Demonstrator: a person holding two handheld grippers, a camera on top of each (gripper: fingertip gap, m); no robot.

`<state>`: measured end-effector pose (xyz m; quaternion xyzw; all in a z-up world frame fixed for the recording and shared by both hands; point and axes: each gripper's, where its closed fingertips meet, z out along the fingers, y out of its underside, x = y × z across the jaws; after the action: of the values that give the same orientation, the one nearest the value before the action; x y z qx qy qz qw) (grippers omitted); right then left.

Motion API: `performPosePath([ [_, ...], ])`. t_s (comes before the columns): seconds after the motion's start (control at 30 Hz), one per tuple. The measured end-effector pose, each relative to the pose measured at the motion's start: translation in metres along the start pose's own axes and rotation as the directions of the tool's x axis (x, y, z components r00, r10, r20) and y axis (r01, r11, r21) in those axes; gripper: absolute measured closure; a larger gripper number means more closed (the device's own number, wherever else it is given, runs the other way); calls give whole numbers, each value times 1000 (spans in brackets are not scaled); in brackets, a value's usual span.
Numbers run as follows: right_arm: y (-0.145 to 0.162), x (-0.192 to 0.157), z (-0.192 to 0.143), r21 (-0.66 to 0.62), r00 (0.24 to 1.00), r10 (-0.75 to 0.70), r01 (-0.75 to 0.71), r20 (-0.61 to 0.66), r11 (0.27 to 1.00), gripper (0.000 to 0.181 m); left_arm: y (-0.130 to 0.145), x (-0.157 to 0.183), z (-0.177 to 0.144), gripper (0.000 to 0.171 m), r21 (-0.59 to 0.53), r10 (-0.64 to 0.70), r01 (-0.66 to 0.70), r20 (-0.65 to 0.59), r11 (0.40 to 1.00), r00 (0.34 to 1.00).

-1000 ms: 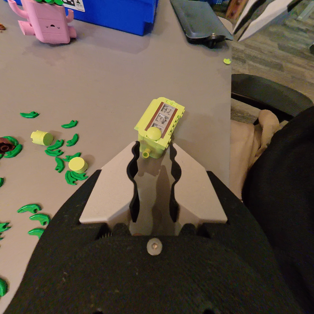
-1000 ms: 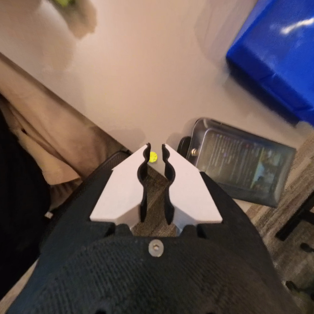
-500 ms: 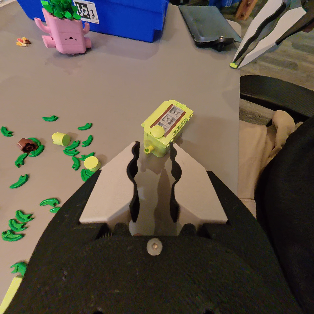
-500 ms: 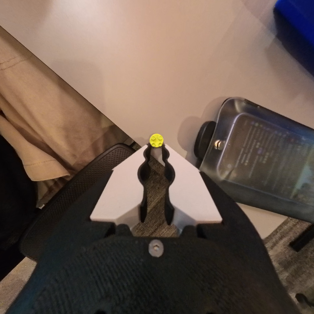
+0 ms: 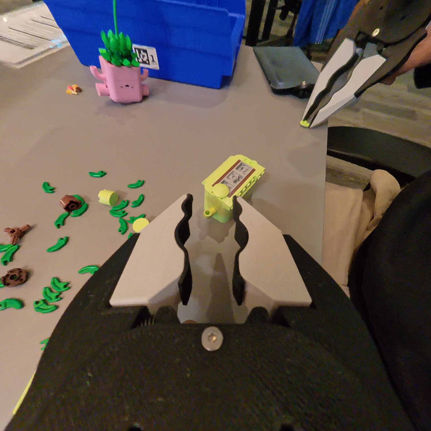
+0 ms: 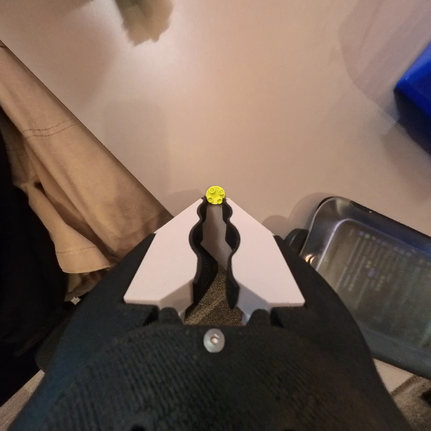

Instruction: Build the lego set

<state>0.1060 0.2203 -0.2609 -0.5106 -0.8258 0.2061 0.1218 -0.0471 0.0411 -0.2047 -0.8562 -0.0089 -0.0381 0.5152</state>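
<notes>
A lime-green lego block body (image 5: pixel 229 186) with a grey and brown studded top lies on the grey table (image 5: pixel 175 130) near its right edge. My left gripper (image 5: pixel 211 200) is open, its tips just short of the block's near end, not touching it. My right gripper (image 6: pixel 215 201) is shut on a small round lime plate (image 6: pixel 215 195) held at its tips, above the table's right edge. It also shows in the left wrist view (image 5: pixel 307 123), raised at the upper right. Two lime cylinders (image 5: pixel 107 197) and several green leaf pieces (image 5: pixel 121 206) lie to the left.
A pink lego pot with green leaves (image 5: pixel 121 77) stands before a blue bin (image 5: pixel 163 35) at the back. A dark tablet (image 5: pixel 283 67) lies at the back right. Brown pieces (image 5: pixel 70 202) lie far left. A black chair (image 5: pixel 377 151) and a person's lap lie beyond the right edge.
My right gripper closed on the small round lime plate at the table edge and lifted it. My left gripper drew back and rose a little from the lime block.
</notes>
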Motion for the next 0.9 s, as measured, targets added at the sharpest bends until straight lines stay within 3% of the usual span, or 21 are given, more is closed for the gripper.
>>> performPosePath([
  [0.17,-25,-16,0,100,997,0,-8,77,995,170,-24,12,-5,140,116,-12,14,-24,993,1000],
  [0.27,-60,-43,-6,213,974,8,-57,228,975,170,-36,45,-5,137,172,48,-25,-131,985,990],
  [0.43,-109,-107,-26,287,821,-68,-120,568,950,171,-37,97,1,135,201,182,-134,-245,970,952],
  [0.53,-127,-130,-38,299,713,-110,-146,693,943,171,-33,114,3,139,231,266,-206,-271,951,925],
  [0.63,-139,-138,-45,312,645,-131,-175,753,934,171,-34,123,2,145,274,316,-241,-271,931,909],
  [0.8,-143,-145,-47,280,561,-119,-211,820,936,171,-47,129,-7,147,344,256,-137,-331,929,908],
  [0.9,-145,-147,-51,249,493,-93,-261,865,933,171,-46,125,-6,162,346,267,-155,-305,925,914],
])
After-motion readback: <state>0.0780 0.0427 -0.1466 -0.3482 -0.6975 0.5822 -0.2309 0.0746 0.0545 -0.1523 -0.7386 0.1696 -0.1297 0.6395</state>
